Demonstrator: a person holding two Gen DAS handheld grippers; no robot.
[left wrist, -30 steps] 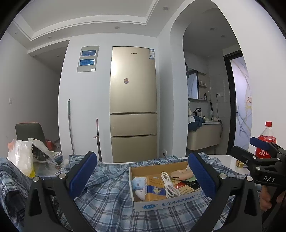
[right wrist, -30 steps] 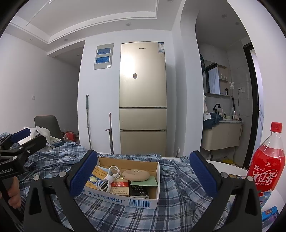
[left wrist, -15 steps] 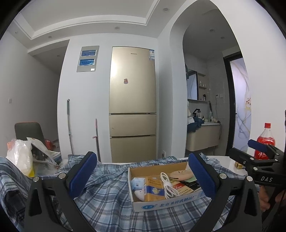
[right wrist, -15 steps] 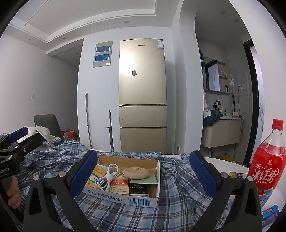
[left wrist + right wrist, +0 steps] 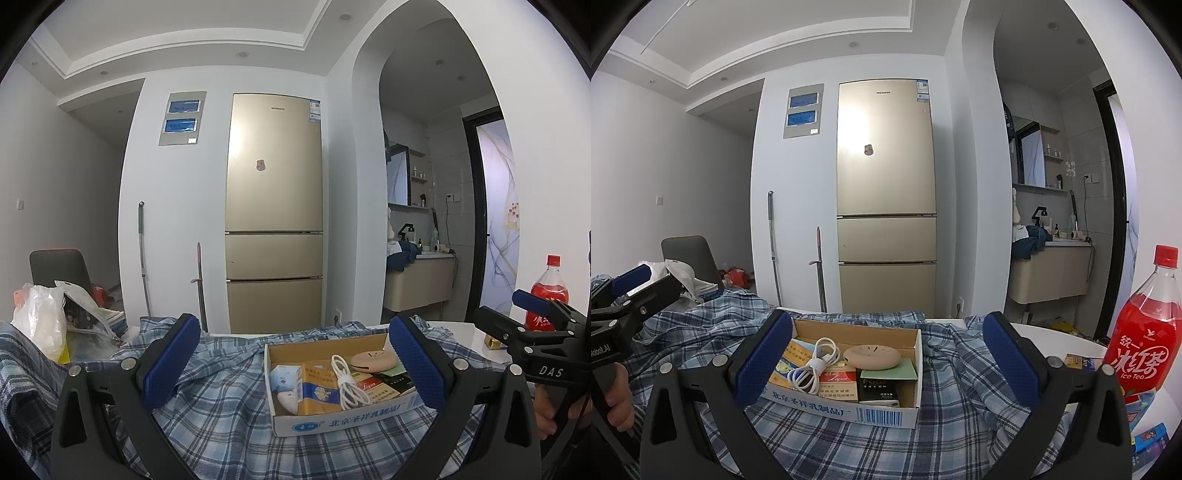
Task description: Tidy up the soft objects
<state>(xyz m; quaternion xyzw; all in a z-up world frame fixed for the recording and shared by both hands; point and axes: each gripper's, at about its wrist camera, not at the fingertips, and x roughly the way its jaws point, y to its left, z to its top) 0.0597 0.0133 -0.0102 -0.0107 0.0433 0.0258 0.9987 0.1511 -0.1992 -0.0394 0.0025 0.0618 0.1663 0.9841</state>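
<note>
Plastic bag (image 5: 38, 325): far left, at the cloth's edge; contents hard to make out.
Left gripper (image 5: 291, 363): we hold it raised, jaws wide, nothing in them.
Plaid cloth (image 5: 221, 410): the soft thing, rumpled over the table; its lower edge is cut off.
Cardboard box (image 5: 882, 411): sits on the cloth, pinning it; probably comes off first.
Right gripper (image 5: 882, 360): jaws spread, empty.
Bottle (image 5: 1145, 343): right, on bare table.
</note>
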